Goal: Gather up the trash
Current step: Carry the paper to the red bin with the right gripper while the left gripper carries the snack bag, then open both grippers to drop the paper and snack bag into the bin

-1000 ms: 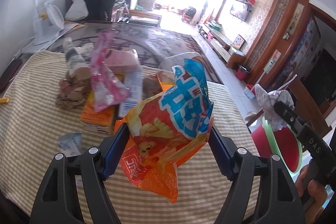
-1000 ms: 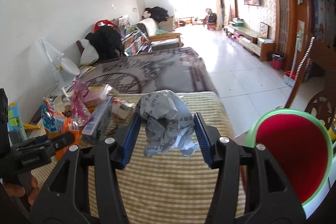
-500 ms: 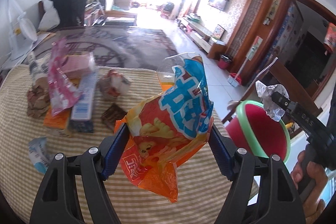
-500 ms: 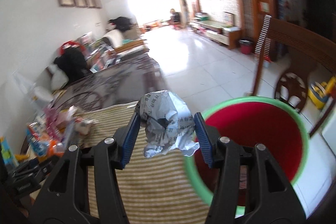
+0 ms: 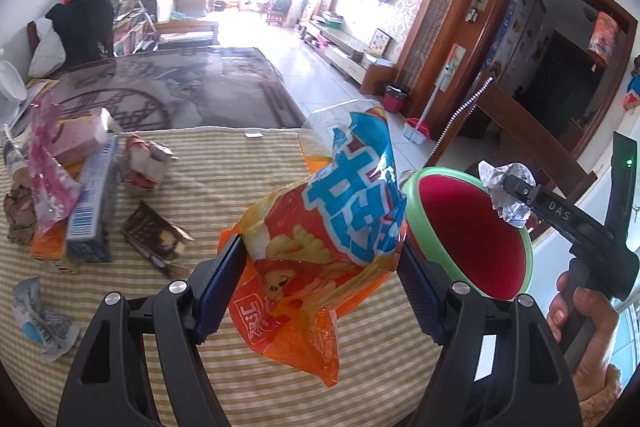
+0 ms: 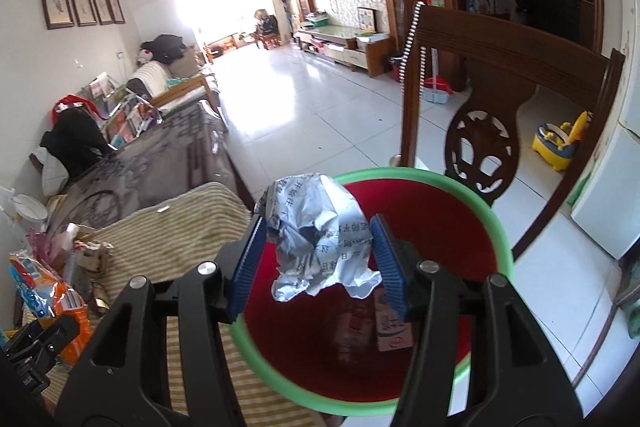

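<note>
— Holding what, over there?

— A crumpled paper ball (image 6: 320,235), pinched between the blue pads of the right gripper (image 6: 318,259). Hanging right over the red bin (image 6: 460,235) with the green rim. Some flat trash already down in the bin's bottom.

— And on the other side?

— A big orange and blue snack bag (image 5: 320,247), squeezed in the left gripper (image 5: 320,279), jaws spread wide around it. Held up above the striped tablecloth (image 5: 224,187), just beside the bin.

— More trash lying around?

— Yes. Boxes (image 5: 90,203) and wrappers (image 5: 156,239) on the cloth, off to the left. A wooden chair (image 6: 480,115) behind the bin.
</note>
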`<state>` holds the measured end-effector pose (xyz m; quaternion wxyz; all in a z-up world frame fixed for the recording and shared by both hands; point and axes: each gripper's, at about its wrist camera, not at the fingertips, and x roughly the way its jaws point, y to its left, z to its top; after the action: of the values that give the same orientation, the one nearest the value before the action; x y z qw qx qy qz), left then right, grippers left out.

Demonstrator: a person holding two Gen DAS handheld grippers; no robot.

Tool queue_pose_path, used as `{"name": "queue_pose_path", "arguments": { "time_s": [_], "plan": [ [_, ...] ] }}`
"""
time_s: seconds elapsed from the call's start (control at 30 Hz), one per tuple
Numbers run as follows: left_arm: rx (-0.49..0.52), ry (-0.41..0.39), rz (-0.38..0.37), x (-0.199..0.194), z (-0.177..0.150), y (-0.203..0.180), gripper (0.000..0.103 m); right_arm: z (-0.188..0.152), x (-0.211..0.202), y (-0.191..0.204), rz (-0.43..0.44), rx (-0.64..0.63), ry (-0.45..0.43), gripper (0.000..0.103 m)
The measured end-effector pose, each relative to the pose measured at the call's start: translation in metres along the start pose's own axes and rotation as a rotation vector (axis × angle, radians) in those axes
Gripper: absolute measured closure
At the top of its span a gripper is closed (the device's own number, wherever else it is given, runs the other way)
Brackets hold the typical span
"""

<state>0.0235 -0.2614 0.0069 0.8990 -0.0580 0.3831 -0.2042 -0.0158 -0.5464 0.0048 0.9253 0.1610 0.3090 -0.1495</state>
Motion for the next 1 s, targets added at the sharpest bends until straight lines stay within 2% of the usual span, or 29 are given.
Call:
{"name": "queue_pose_path", "arguments": {
  "time_s": [0.4, 0.43, 0.47, 0.5, 0.7, 0.9, 1.0],
  "plan": [
    [0.035, 0.012, -0.079, 0.018, 0.004, -0.031, 0.031, -0.007, 0.009, -0.032, -0.076, 0.031, 0.034, 0.049],
    [0.037, 0.016, -0.089, 0.020, 0.004, -0.035, 0.031, -0.007, 0.010, -0.034, -0.082, 0.038, 0.033, 0.047],
    [0.037, 0.018, -0.097, 0.022, 0.006, -0.036, 0.031, -0.006, 0.009, -0.037, -0.088, 0.049, 0.026, 0.039],
    [0.036, 0.021, -0.108, 0.023, 0.007, -0.039, 0.031, -0.005, 0.006, -0.039, -0.098, 0.067, 0.008, 0.025],
    [0.071, 0.008, -0.221, 0.034, 0.025, -0.073, 0.031, 0.002, -0.013, -0.054, -0.180, 0.156, -0.117, 0.005],
    [0.122, 0.049, -0.330, 0.056, 0.032, -0.114, 0.031, 0.000, -0.033, -0.082, -0.237, 0.322, -0.232, 0.005],
    [0.143, 0.069, -0.341, 0.071, 0.034, -0.131, 0.031, -0.002, -0.041, -0.090, -0.260, 0.373, -0.289, 0.005]
  ]
}}
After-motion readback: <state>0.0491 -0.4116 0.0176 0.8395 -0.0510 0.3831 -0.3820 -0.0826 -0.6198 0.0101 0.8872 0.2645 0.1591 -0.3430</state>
